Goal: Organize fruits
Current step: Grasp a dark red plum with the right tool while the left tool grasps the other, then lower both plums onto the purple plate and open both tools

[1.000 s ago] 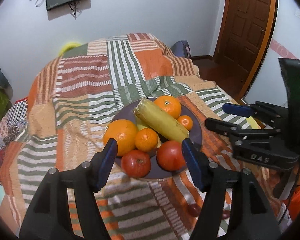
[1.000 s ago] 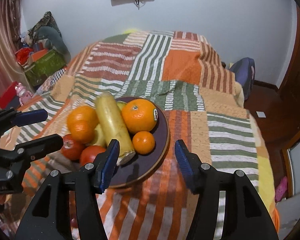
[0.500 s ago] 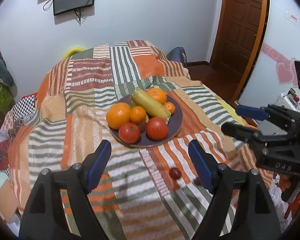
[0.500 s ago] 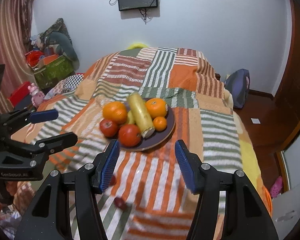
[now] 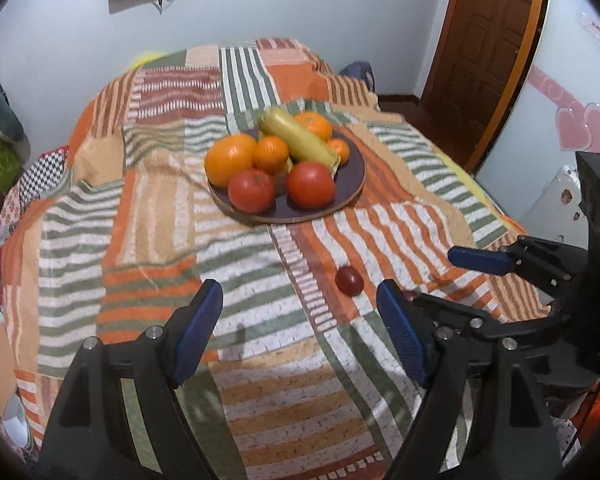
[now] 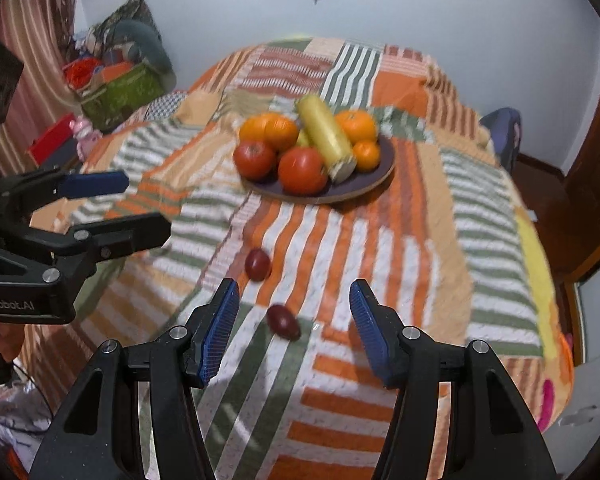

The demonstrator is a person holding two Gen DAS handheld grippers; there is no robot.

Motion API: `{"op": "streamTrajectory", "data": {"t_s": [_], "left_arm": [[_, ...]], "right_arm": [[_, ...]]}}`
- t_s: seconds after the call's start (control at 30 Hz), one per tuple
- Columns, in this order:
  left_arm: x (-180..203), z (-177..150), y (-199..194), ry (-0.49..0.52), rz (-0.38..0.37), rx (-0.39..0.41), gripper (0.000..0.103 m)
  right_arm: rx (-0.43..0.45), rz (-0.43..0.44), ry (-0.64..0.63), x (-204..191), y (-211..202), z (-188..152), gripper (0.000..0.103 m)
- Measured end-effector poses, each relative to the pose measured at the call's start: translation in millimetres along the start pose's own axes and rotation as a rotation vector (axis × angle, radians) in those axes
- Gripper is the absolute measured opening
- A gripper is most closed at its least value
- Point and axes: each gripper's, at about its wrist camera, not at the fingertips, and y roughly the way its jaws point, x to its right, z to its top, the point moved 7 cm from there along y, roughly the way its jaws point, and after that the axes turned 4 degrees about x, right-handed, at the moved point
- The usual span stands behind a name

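Nearest to me, my right gripper (image 6: pixel 294 330) hangs over the striped bedspread (image 6: pixel 379 264) with its jaws spread wide and nothing between the pads. Just ahead of it, low in the centre of the right wrist frame, lies a small dark red fruit (image 6: pixel 284 322), and a little farther up a second small red fruit (image 6: pixel 257 264) sits on the cloth, apart from the first. My left gripper (image 5: pixel 300 328) is likewise gaping and empty; in its view one small red fruit (image 5: pixel 349 280) shows just beyond the right-hand pad, which hides most of the other. Each gripper intrudes from the side of the other's frame, the left one at the middle left of the right wrist view.

Farther on, in the upper centre, the dark plate (image 6: pixel 383 168) carries two tomatoes (image 6: pixel 302 170) at the front, oranges (image 6: pixel 268 132) behind, and a long yellow-green vegetable (image 6: pixel 327 140) laid across the pile. At the far upper left a green box (image 6: pixel 118 92) and clutter stand beside the bed.
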Motion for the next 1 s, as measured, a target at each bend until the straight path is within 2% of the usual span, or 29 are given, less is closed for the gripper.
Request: {"op": "streamTrajectory", "data": {"t_s": [0.2,0.33,0.4,0.63,0.73,0.8,1.0], "left_arm": [[-1.7,-13.7,21.0,-0.032,-0.025,-0.060,0.080],[0.0,-16.8,30.9,-0.039,-0.030,-0.074,0.080],[3.1,-16.5,35.7,-0.034,-0.034,-0.082,0.080],[25.1,-12.4,51.7,0.039,-0.057,-0.105,0.079],[35.8,-9.4,59.9,0.056,-0.080,-0.114,0.068],[40.8,-8.4,66.9,0.060,-0.092,-0.129,0.055],[44.7,-9.3,87.1,0.049,-0.093,-0.165,0.039]], "right_arm": [[-0.076,0.033,0.018,0.0,22.6,-19.2,0.036],[-0.071,0.043,0.018,1.8,22.4,-20.7,0.030],[-0.067,0.070,0.023,1.3,20.6,-19.7,0.020],[-0.031,0.071,0.044,12.8,12.8,-11.5,0.019],[-0.011,0.054,0.053,22.2,5.7,-6.0,0.019],[0.000,0.042,0.061,29.0,2.0,-3.3,0.019],[0.017,0.030,0.076,38.7,-3.1,0.6,0.019]]}}
